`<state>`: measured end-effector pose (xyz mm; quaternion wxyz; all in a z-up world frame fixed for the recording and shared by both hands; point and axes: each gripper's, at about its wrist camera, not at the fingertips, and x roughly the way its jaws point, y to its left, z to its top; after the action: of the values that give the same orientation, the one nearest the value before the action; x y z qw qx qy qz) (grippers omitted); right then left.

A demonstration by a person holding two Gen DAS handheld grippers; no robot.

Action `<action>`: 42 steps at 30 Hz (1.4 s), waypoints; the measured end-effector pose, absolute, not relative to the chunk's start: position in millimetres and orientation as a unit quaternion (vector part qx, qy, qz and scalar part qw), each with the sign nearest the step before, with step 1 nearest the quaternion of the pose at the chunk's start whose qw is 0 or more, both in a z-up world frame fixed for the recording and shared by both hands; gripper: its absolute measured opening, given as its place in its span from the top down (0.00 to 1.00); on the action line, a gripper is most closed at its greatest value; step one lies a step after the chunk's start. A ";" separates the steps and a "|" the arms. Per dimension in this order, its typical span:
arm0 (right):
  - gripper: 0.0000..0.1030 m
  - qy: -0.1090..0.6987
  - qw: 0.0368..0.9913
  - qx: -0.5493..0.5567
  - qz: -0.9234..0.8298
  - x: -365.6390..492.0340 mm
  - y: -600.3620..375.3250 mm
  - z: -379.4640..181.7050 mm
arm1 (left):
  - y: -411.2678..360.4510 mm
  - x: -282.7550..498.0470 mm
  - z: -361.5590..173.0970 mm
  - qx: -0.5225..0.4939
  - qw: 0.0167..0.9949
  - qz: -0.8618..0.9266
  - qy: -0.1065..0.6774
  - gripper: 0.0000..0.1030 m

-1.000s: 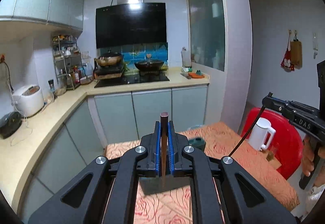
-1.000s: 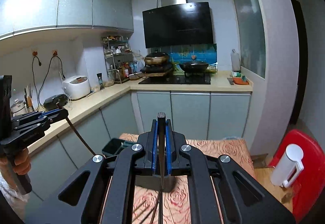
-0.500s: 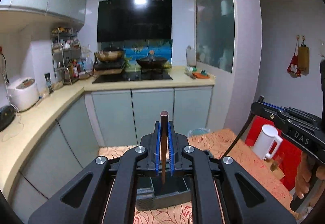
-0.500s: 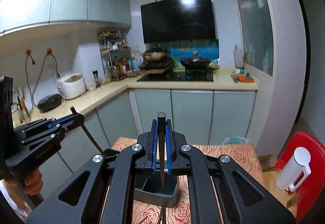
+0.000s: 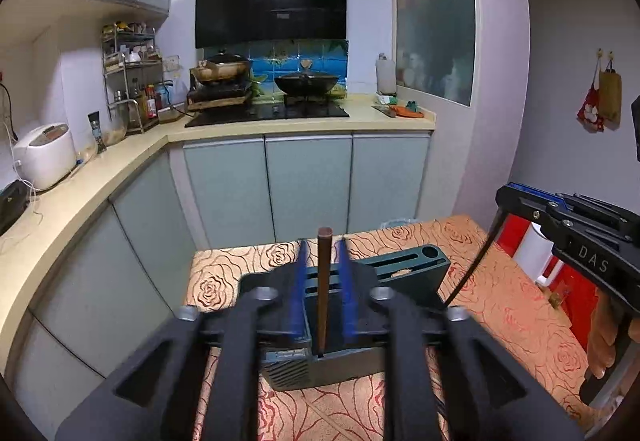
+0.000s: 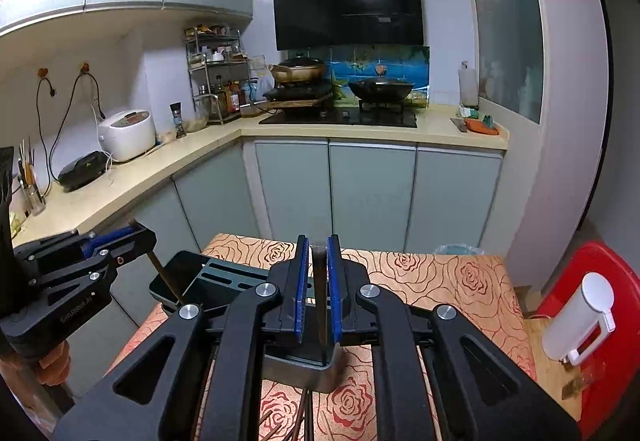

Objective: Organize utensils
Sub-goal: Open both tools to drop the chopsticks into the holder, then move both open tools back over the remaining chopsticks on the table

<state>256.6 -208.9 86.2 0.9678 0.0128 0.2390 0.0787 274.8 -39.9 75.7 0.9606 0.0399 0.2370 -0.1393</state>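
Note:
A dark teal utensil holder (image 5: 404, 267) (image 6: 224, 275) with slots stands on the rose-patterned table (image 5: 504, 305). My left gripper (image 5: 323, 255) is right over it and its jaws are opening. A brown chopstick (image 5: 324, 281) stands free between the blue pads, its lower end in the holder. My right gripper (image 6: 318, 253) hovers over the holder's near corner with its jaws also opening. A blurred dark chopstick (image 6: 320, 281) sits between its pads with thin gaps on both sides. Each view shows the other gripper (image 5: 506, 195) (image 6: 138, 233) at its edge.
Loose chopsticks (image 6: 300, 417) lie on the cloth below the right gripper. A white jug (image 6: 580, 321) sits on a red chair (image 6: 616, 305) at the right. Pale green cabinets (image 5: 308, 181) and a counter run behind and to the left.
Both grippers moved forward and down until the holder came under them. Their pads, shut on the chopsticks before, have parted; the left ones are wider.

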 end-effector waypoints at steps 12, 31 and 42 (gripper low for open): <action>0.54 0.199 0.977 0.014 0.073 231.2 -215.6 111.5 | -26.5 248.9 92.9 0.034 0.969 -0.129 0.208 0.45; 0.53 0.188 0.981 -0.010 0.048 130.9 -234.4 64.4 | 3.7 163.0 33.7 0.045 0.965 -0.121 0.226 0.37; 0.53 0.220 0.975 -0.017 0.040 82.3 -239.7 5.2 | 20.4 125.2 -32.2 0.041 0.955 -0.108 0.275 0.37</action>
<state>82.3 -239.7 5.2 0.9746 -0.0167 0.2198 0.0398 125.2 20.4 -32.2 0.9545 0.0405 0.2750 -0.1077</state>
